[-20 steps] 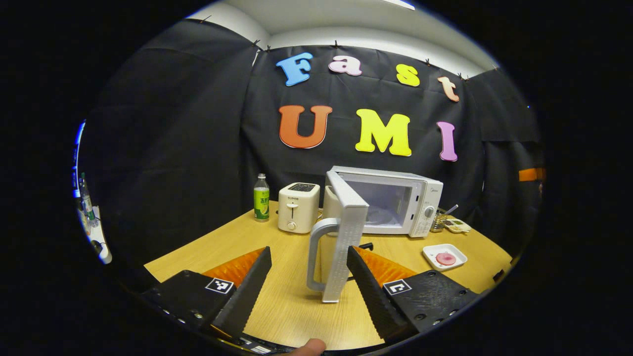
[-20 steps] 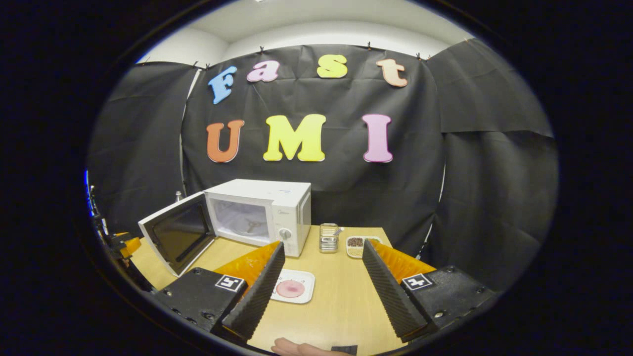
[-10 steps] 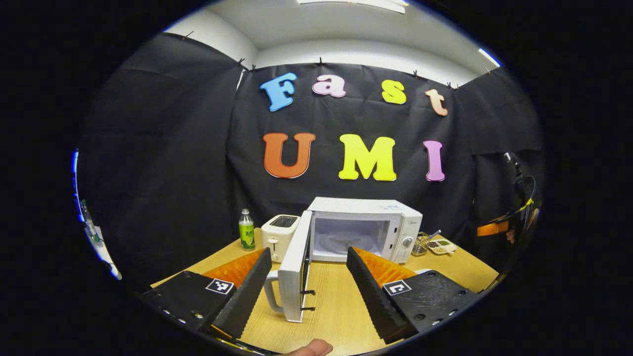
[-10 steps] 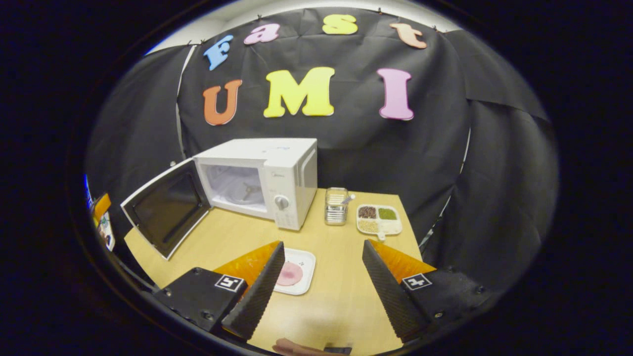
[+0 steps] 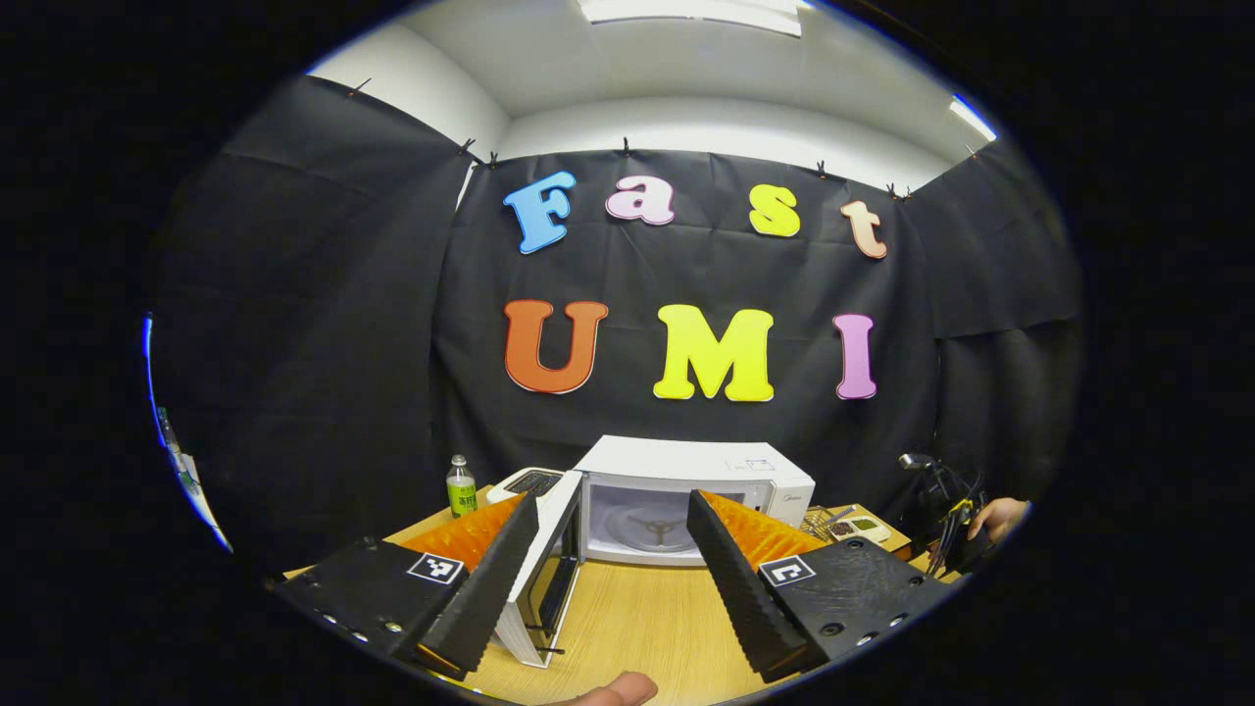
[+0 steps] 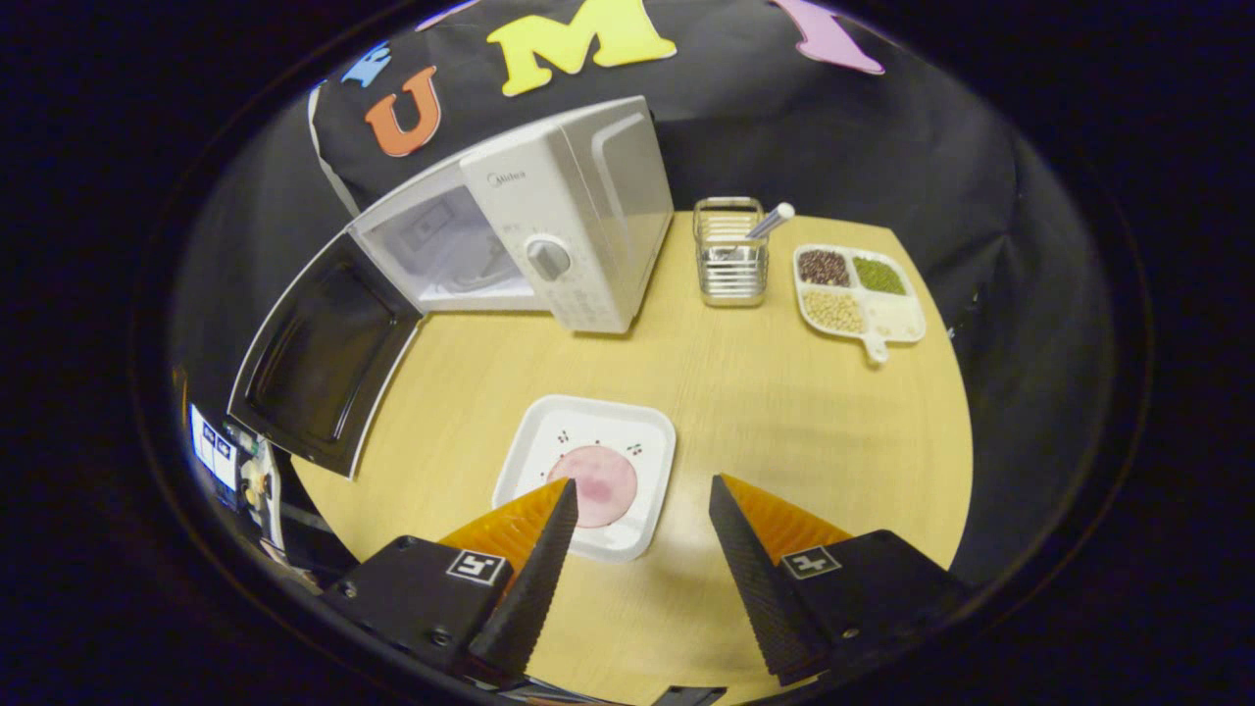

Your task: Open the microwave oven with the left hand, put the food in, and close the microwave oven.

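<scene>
The microwave (image 6: 549, 226) stands at the far left of the counter (image 6: 784, 412) with its door (image 6: 328, 358) swung wide to the left, so the cavity is free to load; judging by that, the opening step is done. In the left gripper view the left gripper (image 5: 613, 579) hangs back from the door (image 5: 549, 579), jaws spread and holding nothing, probably kept clear so the other hand has room.

The food (image 6: 600, 485), a pink round slice, lies on a white plate (image 6: 588, 476) near the middle of the counter, well apart from the microwave. The right gripper (image 6: 637, 574) hovers above the plate's near edge, jaws spread, not touching it; the downward tilt suggests it is lining up to take the plate by its rim. The next move seems to call for a low, level pinch on that rim so the slice does not slide.

A wire holder (image 6: 730, 255) and a divided dish (image 6: 861, 299) sit to the right, out of the path.
</scene>
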Action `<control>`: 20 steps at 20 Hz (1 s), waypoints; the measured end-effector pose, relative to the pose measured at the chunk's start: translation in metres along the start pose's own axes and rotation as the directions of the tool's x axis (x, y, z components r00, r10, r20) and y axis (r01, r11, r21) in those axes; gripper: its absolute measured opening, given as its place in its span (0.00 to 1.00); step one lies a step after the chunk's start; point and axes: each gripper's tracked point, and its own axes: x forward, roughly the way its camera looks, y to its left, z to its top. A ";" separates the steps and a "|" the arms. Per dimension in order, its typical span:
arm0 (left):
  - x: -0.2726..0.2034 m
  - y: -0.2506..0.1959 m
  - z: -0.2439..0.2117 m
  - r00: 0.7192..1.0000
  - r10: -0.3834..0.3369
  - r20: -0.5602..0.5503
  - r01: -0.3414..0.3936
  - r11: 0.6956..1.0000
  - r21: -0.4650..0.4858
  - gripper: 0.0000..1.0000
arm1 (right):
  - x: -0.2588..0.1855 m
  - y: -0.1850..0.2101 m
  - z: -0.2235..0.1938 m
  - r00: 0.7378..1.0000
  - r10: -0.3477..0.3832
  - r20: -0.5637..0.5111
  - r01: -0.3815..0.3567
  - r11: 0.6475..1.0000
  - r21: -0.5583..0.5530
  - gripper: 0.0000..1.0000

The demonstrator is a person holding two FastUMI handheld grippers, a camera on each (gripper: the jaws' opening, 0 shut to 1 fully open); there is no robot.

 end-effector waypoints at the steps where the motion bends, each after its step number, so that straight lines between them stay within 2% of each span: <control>1: 0.000 -0.003 0.002 1.000 0.009 0.001 -0.009 1.000 0.010 0.93 | 0.011 0.003 -0.007 0.998 0.033 -0.049 -0.032 0.999 0.016 0.74; 3: -0.004 -0.010 0.008 1.000 0.014 0.012 -0.015 0.999 0.032 0.93 | 0.032 0.001 -0.020 0.987 0.080 -0.142 -0.073 0.996 0.051 0.66; 4: -0.006 -0.015 0.012 1.000 0.011 0.022 -0.012 0.999 0.038 0.93 | 0.040 -0.001 -0.025 0.980 0.093 -0.175 -0.083 0.994 0.064 0.60; 5: -0.007 -0.021 0.014 1.000 0.003 0.030 -0.004 0.999 0.045 0.93 | 0.049 -0.007 -0.027 0.975 0.094 -0.201 -0.081 0.994 0.074 0.58; 7: -0.008 -0.030 0.018 0.999 -0.014 0.043 0.011 0.998 0.067 0.93 | 0.060 -0.018 -0.026 0.972 0.086 -0.218 -0.065 0.993 0.101 0.51; 10: -0.007 -0.032 0.021 0.998 -0.005 0.059 -0.001 0.996 0.091 0.93 | 0.071 -0.013 -0.028 0.956 0.144 -0.255 -0.111 0.984 0.140 0.34; 11: -0.006 -0.031 0.022 0.998 0.004 0.063 -0.010 0.996 0.088 0.94 | 0.075 -0.010 -0.025 0.954 0.163 -0.250 -0.126 0.980 0.157 0.32; 12: -0.005 -0.031 0.021 0.998 0.008 0.062 -0.013 0.997 0.082 0.94 | 0.072 -0.012 -0.027 0.946 0.168 -0.277 -0.127 0.979 0.161 0.26; 14: -0.006 -0.029 0.023 0.998 0.009 0.070 -0.014 0.998 0.063 0.95 | 0.076 -0.022 -0.026 0.943 0.132 -0.304 -0.098 0.987 0.123 0.10; 15: -0.004 -0.026 0.022 0.997 0.012 0.075 -0.015 0.999 0.052 0.95 | 0.076 -0.022 -0.028 0.939 0.136 -0.316 -0.103 0.988 0.118 0.00; 19: -0.008 -0.022 0.025 0.996 0.005 0.088 -0.007 1.000 0.025 0.94 | 0.084 -0.027 -0.025 0.932 0.159 -0.326 -0.112 0.981 0.161 0.00; 20: -0.009 -0.022 0.024 0.996 0.003 0.088 -0.005 1.000 0.025 0.94 | 0.082 -0.027 -0.025 0.935 0.174 -0.310 -0.124 0.977 0.175 0.04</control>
